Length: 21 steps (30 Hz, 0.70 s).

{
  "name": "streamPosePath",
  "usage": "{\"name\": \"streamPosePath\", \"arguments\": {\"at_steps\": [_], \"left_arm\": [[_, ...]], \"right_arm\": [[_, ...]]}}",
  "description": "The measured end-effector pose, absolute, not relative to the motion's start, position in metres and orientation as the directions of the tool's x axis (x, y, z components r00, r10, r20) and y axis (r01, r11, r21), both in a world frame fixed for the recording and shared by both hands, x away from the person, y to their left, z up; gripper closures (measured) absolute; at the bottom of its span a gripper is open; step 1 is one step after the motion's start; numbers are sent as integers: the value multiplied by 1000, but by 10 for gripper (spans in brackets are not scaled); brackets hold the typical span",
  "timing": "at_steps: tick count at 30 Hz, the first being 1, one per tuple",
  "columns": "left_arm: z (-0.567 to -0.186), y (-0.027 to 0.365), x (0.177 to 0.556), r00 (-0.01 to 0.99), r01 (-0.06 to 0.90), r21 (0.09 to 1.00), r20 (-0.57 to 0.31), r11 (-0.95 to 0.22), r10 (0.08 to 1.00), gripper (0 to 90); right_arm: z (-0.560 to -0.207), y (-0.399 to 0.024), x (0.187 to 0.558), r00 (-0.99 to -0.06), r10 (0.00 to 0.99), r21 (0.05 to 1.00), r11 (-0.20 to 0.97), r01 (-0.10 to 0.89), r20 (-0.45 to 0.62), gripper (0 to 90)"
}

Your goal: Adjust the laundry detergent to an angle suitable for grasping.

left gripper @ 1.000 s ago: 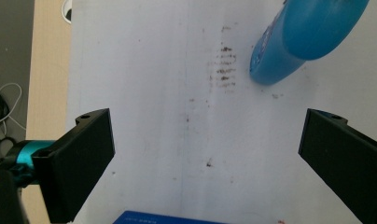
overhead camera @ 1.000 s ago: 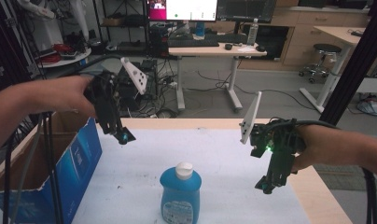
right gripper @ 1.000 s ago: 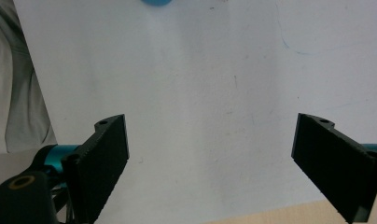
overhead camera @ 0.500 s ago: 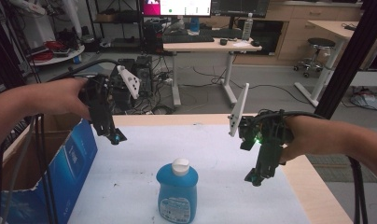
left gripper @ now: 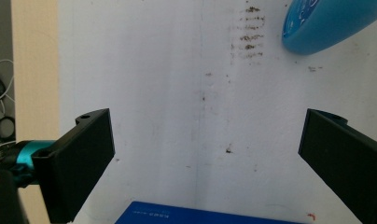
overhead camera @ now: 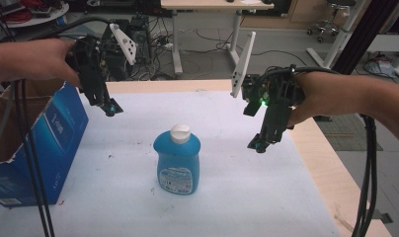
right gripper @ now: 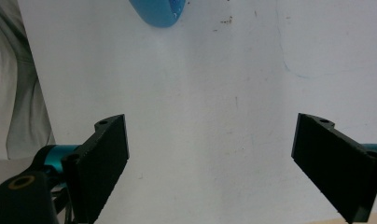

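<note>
White table [overhead camera: 266, 197]: blue bottle [overhead camera: 177, 159] stood upright near its middle, long axis vertical, white cap [overhead camera: 180, 133] up. Left gripper [overhead camera: 110, 107] and right gripper [overhead camera: 257, 145] hung either side, well apart from it, jaws wide, holding nothing. Box [overhead camera: 49, 133] at left edge.

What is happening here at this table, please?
A person holds a hand-held gripper in each hand above a white table top. The left hand-held gripper and the right hand-held gripper both hang open and hold nothing. Between them a blue bottle with a white cap stands upright, untouched. A blue cardboard box sits at the table's left edge.
</note>
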<state>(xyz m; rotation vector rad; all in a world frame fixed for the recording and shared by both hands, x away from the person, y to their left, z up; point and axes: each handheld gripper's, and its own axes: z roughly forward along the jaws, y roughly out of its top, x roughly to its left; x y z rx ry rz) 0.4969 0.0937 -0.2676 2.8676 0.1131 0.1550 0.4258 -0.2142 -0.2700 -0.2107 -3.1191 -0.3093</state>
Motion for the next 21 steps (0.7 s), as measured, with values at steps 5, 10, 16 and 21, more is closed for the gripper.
{"name": "streamPosePath", "arguments": {"at_steps": [5,10,16,21], "left_arm": [[-286,89,502,993,62,238,81,-969,84,36],[-296,88,506,993,64,237,80,-969,85,35],[-302,87,507,994,56,245,76,-968,77,35],[-308,87,506,994,53,256,74,-965,74,35]], "right_arm": [[-272,-212,427,-992,126,190,974,127,17,105],[-272,-212,428,-991,132,187,973,133,18,105],[-273,-211,428,-991,129,193,973,130,19,104],[-273,-210,428,-992,123,191,974,125,20,104]]}}
